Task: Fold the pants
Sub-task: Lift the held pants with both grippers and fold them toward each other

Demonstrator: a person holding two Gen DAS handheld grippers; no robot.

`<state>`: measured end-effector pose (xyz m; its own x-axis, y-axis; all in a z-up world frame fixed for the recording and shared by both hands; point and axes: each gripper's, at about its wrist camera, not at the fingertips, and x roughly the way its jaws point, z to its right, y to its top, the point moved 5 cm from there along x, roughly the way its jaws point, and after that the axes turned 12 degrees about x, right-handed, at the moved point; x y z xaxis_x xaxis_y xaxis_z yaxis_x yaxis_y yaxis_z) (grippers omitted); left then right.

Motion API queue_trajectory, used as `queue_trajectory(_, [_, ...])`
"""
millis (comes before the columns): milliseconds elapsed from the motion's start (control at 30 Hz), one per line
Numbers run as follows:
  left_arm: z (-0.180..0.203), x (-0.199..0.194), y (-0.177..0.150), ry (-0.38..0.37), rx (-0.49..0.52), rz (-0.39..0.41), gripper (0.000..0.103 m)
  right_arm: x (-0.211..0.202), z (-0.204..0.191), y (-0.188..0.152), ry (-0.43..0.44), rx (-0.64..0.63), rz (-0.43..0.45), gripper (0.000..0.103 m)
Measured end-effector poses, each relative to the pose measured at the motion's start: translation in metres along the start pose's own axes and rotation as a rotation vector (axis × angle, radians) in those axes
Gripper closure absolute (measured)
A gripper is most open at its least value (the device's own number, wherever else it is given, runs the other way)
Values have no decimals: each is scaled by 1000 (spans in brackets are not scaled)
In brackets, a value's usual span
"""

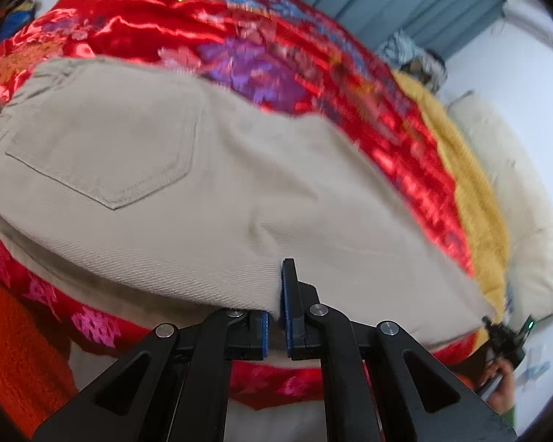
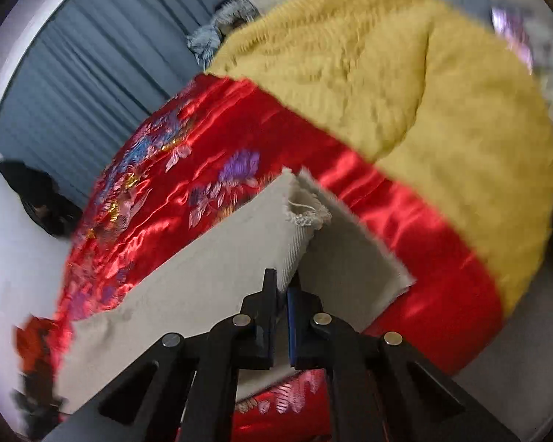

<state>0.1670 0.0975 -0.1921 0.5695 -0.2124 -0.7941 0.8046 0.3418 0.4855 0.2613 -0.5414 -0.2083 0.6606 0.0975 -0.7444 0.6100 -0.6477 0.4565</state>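
Observation:
Beige pants (image 1: 188,191) lie on a red satin bedspread (image 1: 239,37), back pocket (image 1: 107,151) up at the left. My left gripper (image 1: 276,294) is shut on the near edge of the pants around the crotch. In the right wrist view the pants (image 2: 210,276) run down to the left, with the frayed hem ends (image 2: 306,213) lifted. My right gripper (image 2: 282,287) is shut on the leg fabric just behind the hems. The right gripper also shows small in the left wrist view (image 1: 505,335), at the leg end.
A yellow fuzzy blanket (image 2: 424,103) lies beyond the red bedspread (image 2: 158,191). A cream cushion (image 1: 516,202) sits at the right. Blue-grey curtains (image 2: 73,84) hang behind the bed. A dark object (image 2: 40,195) sits at the far left.

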Motion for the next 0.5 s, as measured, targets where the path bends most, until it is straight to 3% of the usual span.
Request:
queue_trajectory(133, [-3, 25, -16, 67, 36, -70, 100, 34, 28, -10, -103, 64, -89, 98])
queue_trajectory(367, [5, 27, -18, 124, 118, -81, 99, 39, 41, -10, -102, 134, -95, 98])
queue_trajectory(467, [12, 21, -18, 179, 186, -92, 92, 38, 39, -13, -114, 129, -83, 98])
queue_trajectory(500, [14, 17, -19, 187, 196, -102, 84, 36, 38, -13, -121, 121, -78, 97])
